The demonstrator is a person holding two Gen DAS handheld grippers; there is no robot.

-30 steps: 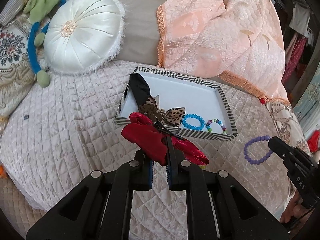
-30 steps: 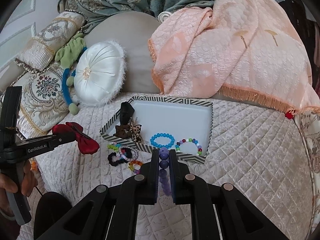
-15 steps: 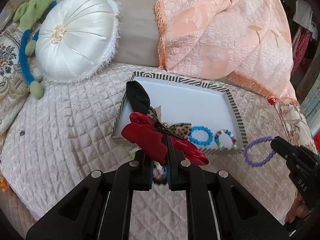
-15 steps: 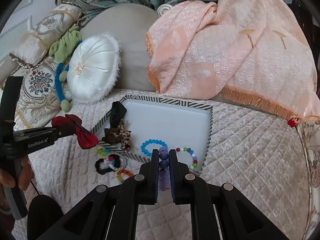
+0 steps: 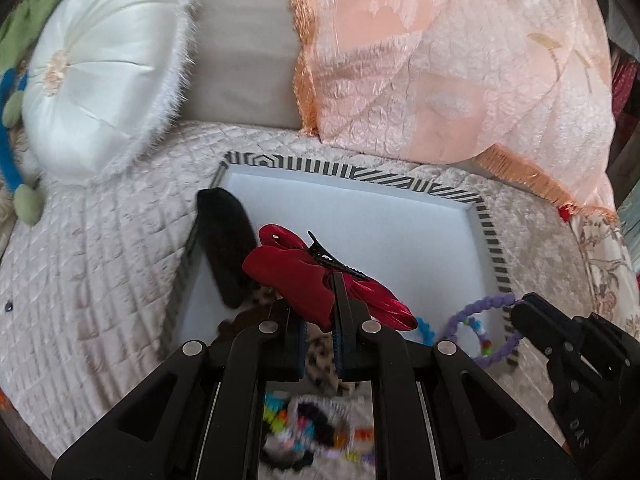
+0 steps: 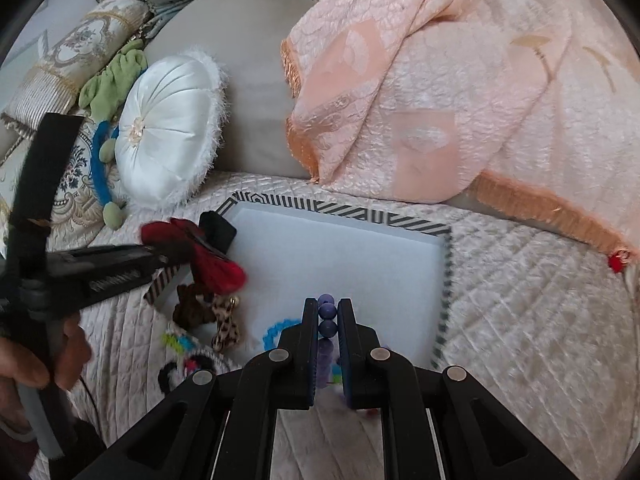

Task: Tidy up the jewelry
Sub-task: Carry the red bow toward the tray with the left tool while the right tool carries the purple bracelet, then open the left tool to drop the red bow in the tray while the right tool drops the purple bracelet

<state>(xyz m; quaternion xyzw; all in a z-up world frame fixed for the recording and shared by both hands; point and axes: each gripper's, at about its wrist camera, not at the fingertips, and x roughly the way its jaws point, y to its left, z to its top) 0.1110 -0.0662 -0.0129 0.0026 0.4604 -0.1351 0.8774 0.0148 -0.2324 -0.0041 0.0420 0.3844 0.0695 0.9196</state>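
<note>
Red satin bow clip (image 5: pixel 320 280) pinched in the left tool (image 5: pixel 319 320), held above the near left corner of the striped tray (image 5: pixel 490 236); long axis running from upper left to lower right in the left wrist view, black clip prong (image 5: pixel 335 262) on top (pointing the same way). Purple bead bracelet (image 6: pixel 327 314) clamped in the right tool (image 6: pixel 328 320), loop hanging over the tray's near right part. Tray resting on the quilted bed (image 6: pixel 540 320).

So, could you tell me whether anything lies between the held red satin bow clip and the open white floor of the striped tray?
Nothing visible does. The red satin bow clip, gripped by the left tool, hangs above the striped tray; the black hair accessory and leopard-print bows crowd only its near-left corner.
</note>
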